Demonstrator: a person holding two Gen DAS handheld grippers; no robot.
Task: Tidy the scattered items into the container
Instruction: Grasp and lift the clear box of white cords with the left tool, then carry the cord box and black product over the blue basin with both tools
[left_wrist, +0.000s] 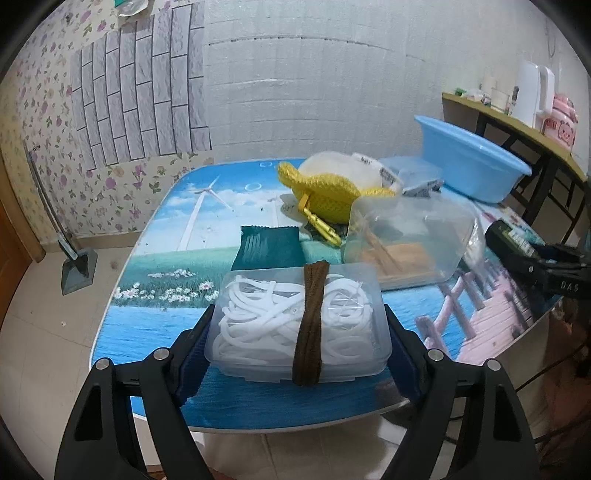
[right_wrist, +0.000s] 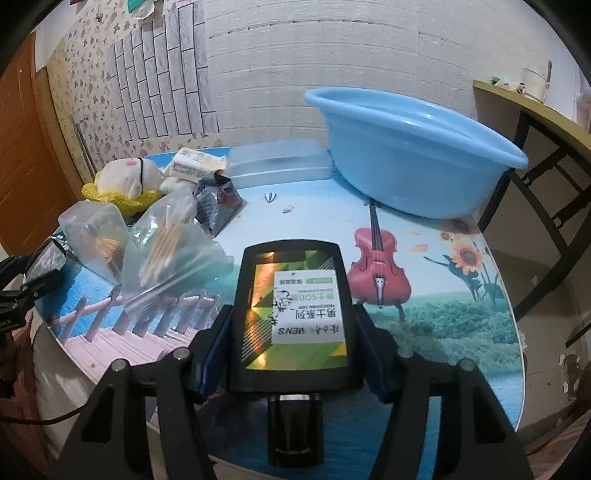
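Two grippers are seen over a round bench (right_wrist: 461, 314) printed with a landscape, each clamped on one item. The left gripper (left_wrist: 295, 332) is closed on a clear lidded box (left_wrist: 299, 321) filled with white cord and wrapped by a brown band (left_wrist: 310, 325); its blue-padded fingers (left_wrist: 192, 354) are pressed against the two short sides of the box, which is placed at the near edge of the bench. The right gripper (right_wrist: 291, 332) is closed on a black carton (right_wrist: 291, 310) with a shiny green and gold label, and its fingers (right_wrist: 218, 343) are set against the carton's long sides. No earlier picture is given, so only the grip itself is told.

The blue basin (right_wrist: 413, 147), the container of the task, is found at the far right of the bench, tilted with one rim raised, and is well apart from both held items. A frosted lidded box (right_wrist: 280, 162) is seen just beside the basin. Near the middle of the bench a yellow knitted pouch (left_wrist: 332, 195) with a cream plush toy (right_wrist: 125, 177), a yellow carabiner (left_wrist: 325, 227), a dark green packet (left_wrist: 267, 249), a silver foil packet (right_wrist: 218, 203) and clear bags of cotton swabs (right_wrist: 166, 254) are gathered close together.
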